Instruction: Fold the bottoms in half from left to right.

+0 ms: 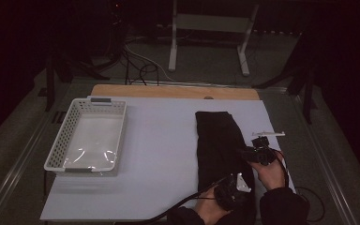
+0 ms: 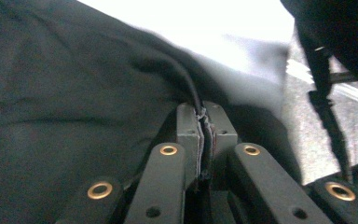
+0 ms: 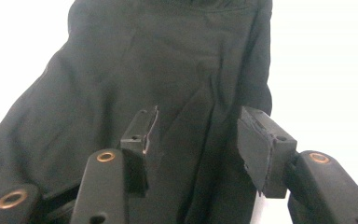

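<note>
From the high view, a folded black fabric garment (image 1: 220, 145) lies on the right half of the pale grey table sheet (image 1: 159, 154), well apart from the white perforated plastic basket (image 1: 88, 136) at the left; the left gripper (image 1: 232, 190) sits at its near end and the right gripper (image 1: 261, 152) at its right edge. In the left gripper view, that gripper (image 2: 204, 126) has its jaws pinched tight on a ridge of the black cloth (image 2: 74, 102). In the right gripper view, the right gripper (image 3: 196, 135) stands about half open over the garment (image 3: 168, 60), with cloth lying between the pads; whether they touch it I cannot tell.

The cloth's (image 1: 220, 140) near end is hidden under the hands; the bench (image 1: 159, 154) front runs off-frame.
</note>
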